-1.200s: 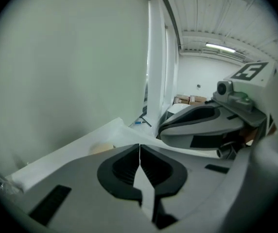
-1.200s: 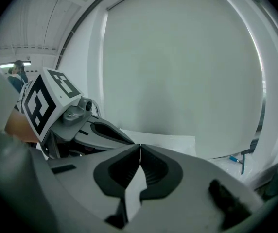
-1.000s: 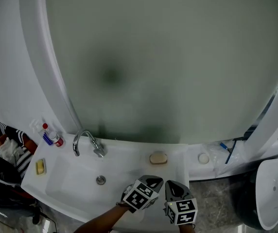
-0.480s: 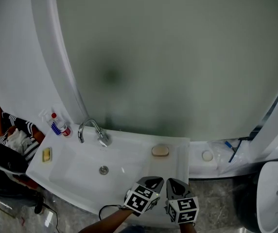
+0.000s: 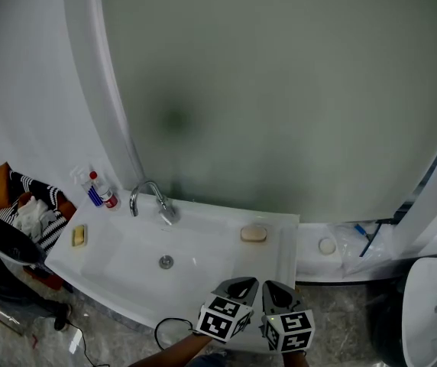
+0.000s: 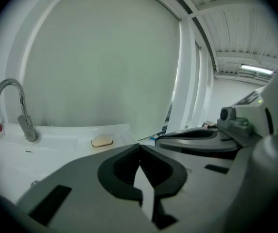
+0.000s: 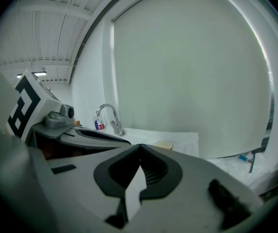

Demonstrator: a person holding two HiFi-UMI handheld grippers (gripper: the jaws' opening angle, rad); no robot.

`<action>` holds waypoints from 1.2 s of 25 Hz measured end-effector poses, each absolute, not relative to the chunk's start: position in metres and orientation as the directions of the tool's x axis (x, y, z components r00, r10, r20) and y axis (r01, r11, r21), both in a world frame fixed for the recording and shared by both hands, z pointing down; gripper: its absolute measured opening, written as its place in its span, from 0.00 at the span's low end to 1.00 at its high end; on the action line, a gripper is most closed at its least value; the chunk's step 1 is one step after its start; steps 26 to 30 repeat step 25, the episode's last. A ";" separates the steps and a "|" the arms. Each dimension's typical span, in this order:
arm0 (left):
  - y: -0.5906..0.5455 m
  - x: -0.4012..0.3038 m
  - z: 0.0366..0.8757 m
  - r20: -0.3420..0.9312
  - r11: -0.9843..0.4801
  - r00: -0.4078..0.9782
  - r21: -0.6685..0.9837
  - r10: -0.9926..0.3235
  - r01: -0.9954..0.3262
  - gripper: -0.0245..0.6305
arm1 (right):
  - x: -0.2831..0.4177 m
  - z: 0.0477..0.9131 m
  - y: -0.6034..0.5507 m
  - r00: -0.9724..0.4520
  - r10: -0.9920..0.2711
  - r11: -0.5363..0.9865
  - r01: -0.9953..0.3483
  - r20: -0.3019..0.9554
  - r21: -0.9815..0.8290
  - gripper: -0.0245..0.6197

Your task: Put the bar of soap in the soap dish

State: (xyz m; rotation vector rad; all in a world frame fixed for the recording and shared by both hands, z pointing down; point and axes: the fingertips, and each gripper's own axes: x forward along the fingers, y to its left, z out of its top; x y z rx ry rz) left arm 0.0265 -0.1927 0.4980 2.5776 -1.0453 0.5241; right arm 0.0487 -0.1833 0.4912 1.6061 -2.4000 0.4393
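Left claw [image 6: 139,147] is pressed together, its two dark pads meeting at the tip with nothing between them. Right claw [image 7: 139,147] is pressed together in the same way and is just as empty. In the head view both sit at 6 o'clock of the frame, close beside each other. Their marker cubes face the person and their tips aim toward 12 o'clock at the near edge of the white sink [image 5: 119,270].

The bar of soap [image 5: 254,234], a pale beige oval, lies on the sink's flat right rim. It is at 12 o'clock from the claws and well apart from them, and at about 2 o'clock from the drain [image 5: 166,262]. Whether a dish lies under it cannot be made out. In the left gripper view the soap shows at 10 o'clock of the closed tip. In the right gripper view it peeks out at 1 o'clock, just past the tip.

A chrome faucet [image 5: 152,198] stands at 12 o'clock of the drain, and a bottle [image 5: 105,196] with a red cap is at its 9 o'clock. A small yellow block [image 5: 79,235] rests on the left rim, at 10 o'clock from the drain. A white disc [image 5: 326,245] sits at 3 o'clock of the soap, beyond the sink's edge. A curved frosted panel [image 5: 280,90] rises behind the sink. Striped cloth [image 5: 31,205] is heaped at 9 o'clock of the frame.
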 end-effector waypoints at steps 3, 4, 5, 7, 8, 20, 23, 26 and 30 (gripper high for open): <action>-0.189 0.024 0.496 0.437 -0.673 0.659 0.149 -0.612 -0.724 0.05 | 0.048 0.490 -0.180 -0.379 -0.862 0.358 -0.925 0.338 -0.126 0.05; -0.188 0.023 0.495 0.435 -0.671 0.656 0.146 -0.617 -0.727 0.05 | 0.047 0.490 -0.179 -0.379 -0.863 0.357 -0.925 0.335 -0.128 0.05; -0.186 0.023 0.495 0.433 -0.669 0.654 0.144 -0.620 -0.729 0.05 | 0.047 0.490 -0.177 -0.378 -0.864 0.356 -0.926 0.334 -0.128 0.05; -0.184 0.022 0.495 0.434 -0.666 0.651 0.143 -0.623 -0.732 0.05 | 0.048 0.490 -0.175 -0.376 -0.865 0.354 -0.927 0.333 -0.127 0.05; -0.183 0.022 0.495 0.434 -0.664 0.649 0.142 -0.624 -0.734 0.05 | 0.048 0.490 -0.174 -0.375 -0.865 0.353 -0.927 0.334 -0.127 0.05; -0.183 0.019 0.497 0.444 -0.660 0.644 0.144 -0.623 -0.737 0.05 | 0.045 0.489 -0.177 -0.377 -0.862 0.354 -0.926 0.338 -0.129 0.05; -0.184 0.017 0.500 0.451 -0.659 0.640 0.140 -0.622 -0.739 0.05 | 0.043 0.490 -0.177 -0.378 -0.861 0.355 -0.926 0.339 -0.130 0.05; -0.184 0.017 0.501 0.455 -0.658 0.638 0.141 -0.621 -0.740 0.05 | 0.042 0.491 -0.177 -0.379 -0.860 0.356 -0.925 0.341 -0.131 0.05; -0.184 0.017 0.501 0.455 -0.658 0.638 0.141 -0.621 -0.740 0.05 | 0.042 0.491 -0.177 -0.379 -0.860 0.356 -0.925 0.341 -0.131 0.05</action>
